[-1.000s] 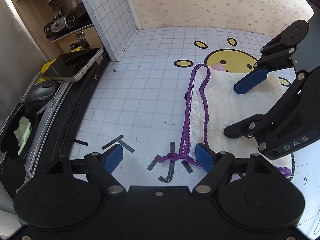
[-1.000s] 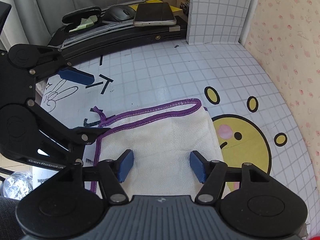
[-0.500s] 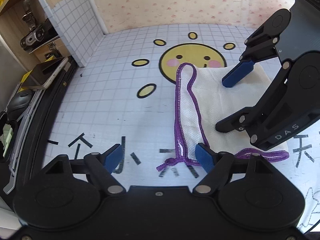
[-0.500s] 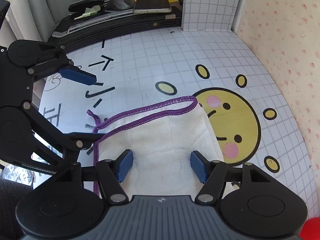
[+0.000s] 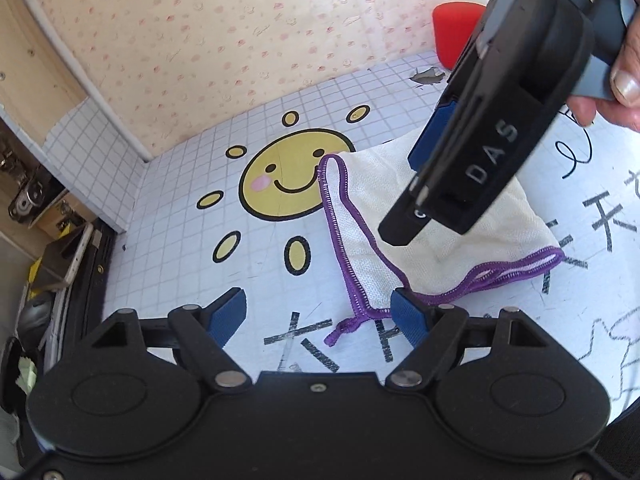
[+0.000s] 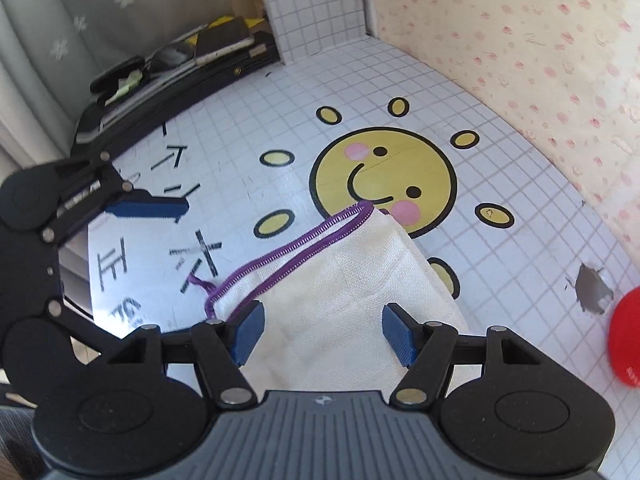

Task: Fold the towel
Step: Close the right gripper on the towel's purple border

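A white towel (image 5: 452,216) with purple stitched edging lies folded on the gridded mat, partly over the smiley sun print; it also shows in the right wrist view (image 6: 340,280). My left gripper (image 5: 320,316) is open, its right pad by the towel's near purple corner. My right gripper (image 6: 322,330) is open and hovers over the towel's near part, holding nothing; it shows from outside in the left wrist view (image 5: 480,152), above the towel.
A red object (image 6: 628,336) sits at the right by a tear in the mat (image 6: 594,288). A black tray with a phone (image 6: 224,40) and small items lines the far left. A pink-patterned wall (image 5: 240,40) bounds the mat's back.
Both grippers have swung rightwards over the mat, and the towel has shifted with them off the sun print's middle. Both stay open. The red object has come into view.
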`<state>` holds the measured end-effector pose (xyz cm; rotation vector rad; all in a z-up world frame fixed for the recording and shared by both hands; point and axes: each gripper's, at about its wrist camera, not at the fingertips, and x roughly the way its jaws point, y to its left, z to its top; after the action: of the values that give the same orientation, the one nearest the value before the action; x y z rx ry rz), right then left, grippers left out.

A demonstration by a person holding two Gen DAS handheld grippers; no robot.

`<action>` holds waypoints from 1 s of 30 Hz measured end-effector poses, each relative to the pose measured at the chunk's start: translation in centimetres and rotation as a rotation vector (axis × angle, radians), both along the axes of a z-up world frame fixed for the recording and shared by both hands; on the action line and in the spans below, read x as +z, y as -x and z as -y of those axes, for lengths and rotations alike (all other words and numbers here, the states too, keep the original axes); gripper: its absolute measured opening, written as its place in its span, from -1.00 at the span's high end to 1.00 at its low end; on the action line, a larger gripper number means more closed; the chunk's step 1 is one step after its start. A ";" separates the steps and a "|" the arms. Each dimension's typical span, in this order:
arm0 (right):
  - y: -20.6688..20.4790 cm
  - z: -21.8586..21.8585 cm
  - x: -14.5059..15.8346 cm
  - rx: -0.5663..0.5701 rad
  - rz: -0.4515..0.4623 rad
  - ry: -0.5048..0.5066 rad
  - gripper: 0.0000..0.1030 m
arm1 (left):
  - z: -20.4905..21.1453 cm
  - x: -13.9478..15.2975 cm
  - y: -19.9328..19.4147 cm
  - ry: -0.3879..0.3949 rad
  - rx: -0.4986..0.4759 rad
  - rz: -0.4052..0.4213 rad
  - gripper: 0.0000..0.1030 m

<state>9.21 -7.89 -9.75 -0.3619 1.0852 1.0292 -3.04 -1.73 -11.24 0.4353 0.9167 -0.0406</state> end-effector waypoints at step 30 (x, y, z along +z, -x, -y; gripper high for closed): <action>1.4 -3.5 -1.4 -0.304 -0.012 0.059 0.83 | -1.2 -1.4 -1.9 0.183 -0.381 -0.054 -0.52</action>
<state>7.79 -4.39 -11.12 -0.2294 1.1431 0.7317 -1.10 -0.53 -12.67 0.4344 0.8639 -0.4823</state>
